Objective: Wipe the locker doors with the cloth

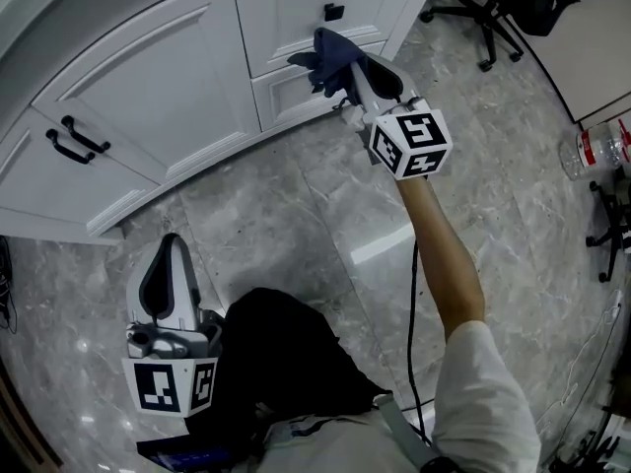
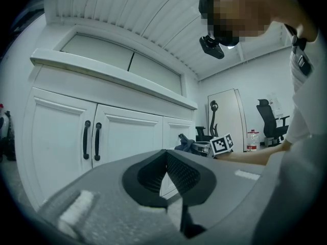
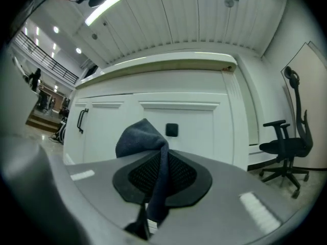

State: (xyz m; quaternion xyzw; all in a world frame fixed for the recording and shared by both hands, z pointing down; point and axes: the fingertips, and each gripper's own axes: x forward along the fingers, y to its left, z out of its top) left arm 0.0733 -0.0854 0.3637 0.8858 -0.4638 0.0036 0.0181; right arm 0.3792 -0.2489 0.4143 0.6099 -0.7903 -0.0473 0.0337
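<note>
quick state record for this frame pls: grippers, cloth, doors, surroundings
right gripper: jaws shut on dark blue cloth, pointing at the cabinet
cloth vs door: bunched in front of white panelled door with square black knob; contact not clear
left gripper: jaws together, nothing between them, held low, away from the doors
other doors: white door pair with black bar handles, left of the cloth
floor: grey marble tile floor
nearby: black office chair to the right
</note>
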